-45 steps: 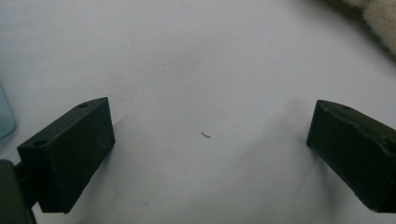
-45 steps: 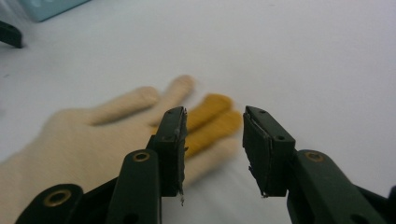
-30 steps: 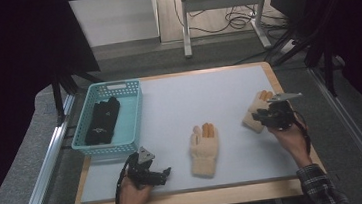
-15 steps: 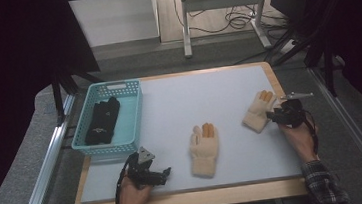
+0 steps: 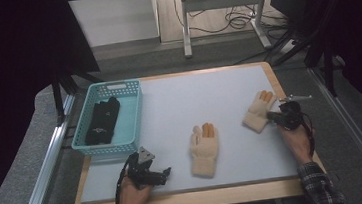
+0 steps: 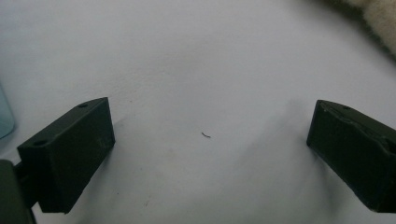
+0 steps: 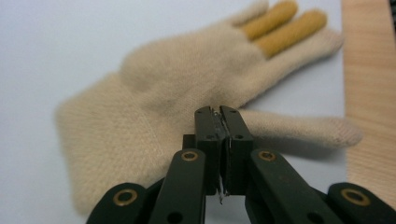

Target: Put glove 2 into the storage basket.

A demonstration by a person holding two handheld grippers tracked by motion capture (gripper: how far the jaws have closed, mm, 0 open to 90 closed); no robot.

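Two cream knitted gloves with orange fingertips lie on the pale mat. One glove [image 5: 204, 148] is in the middle near the front. The other glove [image 5: 259, 110] [image 7: 187, 93] lies at the right edge, fingers pointing away. My right gripper [image 5: 272, 116] [image 7: 222, 116] sits just right of that glove by its thumb, jaws shut together with nothing between them. Near the front left, my left gripper [image 5: 164, 174] [image 6: 210, 149] hovers low over bare mat, jaws wide open and empty. A corner of the middle glove [image 6: 378, 14] shows at the top right of the left gripper view.
A turquoise basket [image 5: 83, 141] stands at the back left of the mat with dark gloves [image 5: 102, 120] inside. The wooden table edge [image 5: 198, 198] frames the mat. A metal rail [image 5: 45, 170] runs along the left side. Desk legs and cables [image 5: 221, 17] are on the floor behind.
My right gripper has drawn back to the right, off the right glove, which now lies flat on the mat. The left gripper has stayed put.
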